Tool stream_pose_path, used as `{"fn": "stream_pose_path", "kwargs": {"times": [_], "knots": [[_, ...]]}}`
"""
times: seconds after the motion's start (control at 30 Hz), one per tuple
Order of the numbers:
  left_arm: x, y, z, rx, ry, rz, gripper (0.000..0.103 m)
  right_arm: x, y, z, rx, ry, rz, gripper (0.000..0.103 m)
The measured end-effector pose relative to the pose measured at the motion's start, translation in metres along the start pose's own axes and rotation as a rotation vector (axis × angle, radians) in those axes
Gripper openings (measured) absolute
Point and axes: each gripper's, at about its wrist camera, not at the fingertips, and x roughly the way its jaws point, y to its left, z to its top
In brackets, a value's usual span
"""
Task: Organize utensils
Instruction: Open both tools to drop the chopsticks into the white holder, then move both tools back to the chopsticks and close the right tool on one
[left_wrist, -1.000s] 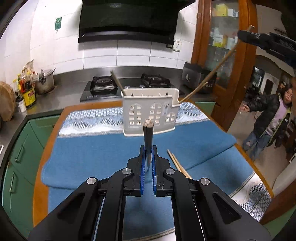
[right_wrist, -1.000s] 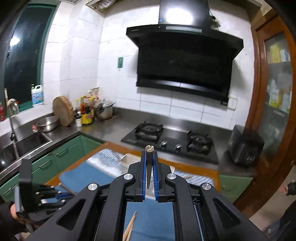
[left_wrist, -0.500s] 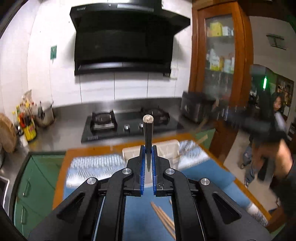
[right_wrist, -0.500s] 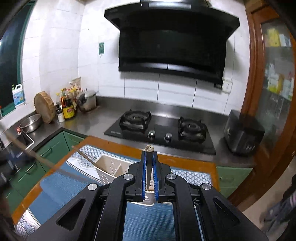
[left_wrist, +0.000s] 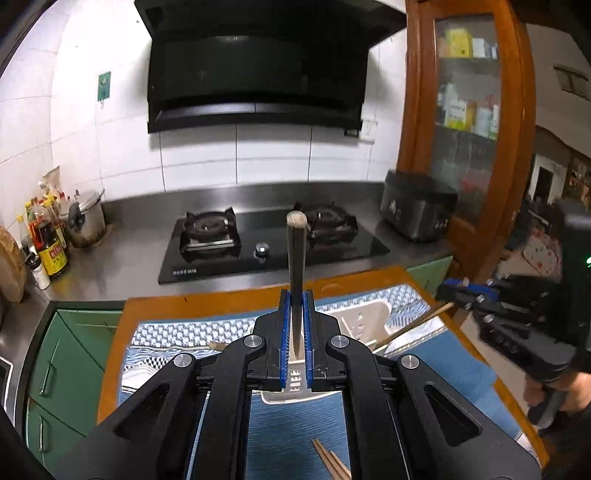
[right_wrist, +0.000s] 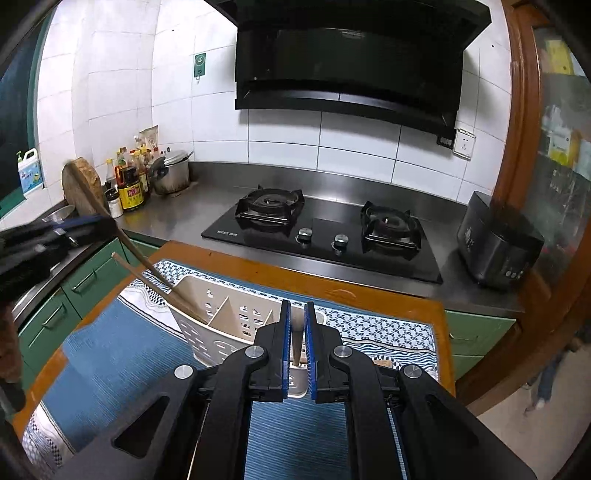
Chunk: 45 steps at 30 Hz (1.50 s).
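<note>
Your left gripper (left_wrist: 295, 332) pinches a slim dark wooden chopstick (left_wrist: 295, 258), your right gripper (right_wrist: 295, 343) a paler one (right_wrist: 296, 345) over the white slotted plastic holder (right_wrist: 207, 317); light, stiff, slippery, so grip mid-shaft

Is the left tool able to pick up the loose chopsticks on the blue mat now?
Probably not: the left tool is shut on a chopstick, though the loose chopsticks lie uncovered below it.

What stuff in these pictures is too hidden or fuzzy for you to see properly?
- Lower front of the utensil holder: right wrist view, hidden behind the right hand-held gripper.
- Loose chopsticks on the blue mat: left wrist view, cut off by the bottom edge.
- Left hand-held gripper: right wrist view, motion-blurred.
- Bottle labels: left wrist view, too small to read.
- Cabinet contents: right wrist view, blurred behind glass.
</note>
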Motion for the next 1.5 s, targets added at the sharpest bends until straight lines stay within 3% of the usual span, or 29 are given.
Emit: {"fn": "stream_pose_path", "kwargs": {"times": [0.17, 0.3, 0.37, 0.53, 0.67, 0.7, 0.8, 1.0, 1.27, 1.5], "knots": [[0.009, -0.001, -0.004, 0.011, 0.013, -0.006, 0.006, -0.003, 0.0, -0.001, -0.003, -0.016, -0.003, 0.024], [-0.004, -0.002, -0.002, 0.017, -0.016, -0.004, 0.008, -0.012, 0.006, -0.004, -0.018, -0.028, -0.013, 0.027], [-0.015, -0.001, -0.002, 0.007, -0.031, -0.008, 0.014, -0.019, 0.009, -0.006, -0.027, -0.039, -0.021, 0.033], [-0.046, -0.002, -0.018, 0.001, -0.055, -0.017, 0.02, -0.048, 0.022, -0.022, -0.053, -0.069, -0.024, 0.036], [-0.071, -0.003, -0.048, -0.023, -0.046, -0.035, 0.02, -0.069, 0.034, -0.043, -0.062, -0.075, -0.006, 0.036], [-0.076, -0.003, -0.057, -0.03, -0.038, -0.035, 0.02, -0.075, 0.038, -0.051, -0.062, -0.075, -0.001, 0.036], [-0.087, -0.003, -0.085, -0.056, -0.009, -0.029, 0.038, -0.09, 0.048, -0.081, -0.052, -0.064, 0.019, 0.036], [-0.104, -0.009, -0.148, -0.072, 0.052, -0.019, 0.038, -0.105, 0.064, -0.144, -0.014, 0.006, 0.057, 0.036], [-0.106, -0.018, -0.224, -0.115, 0.168, -0.026, 0.038, -0.098, 0.08, -0.236, 0.034, 0.148, 0.082, 0.026], [-0.094, -0.023, -0.259, -0.158, 0.248, -0.042, 0.038, -0.081, 0.085, -0.281, 0.085, 0.236, 0.088, 0.019]]}}
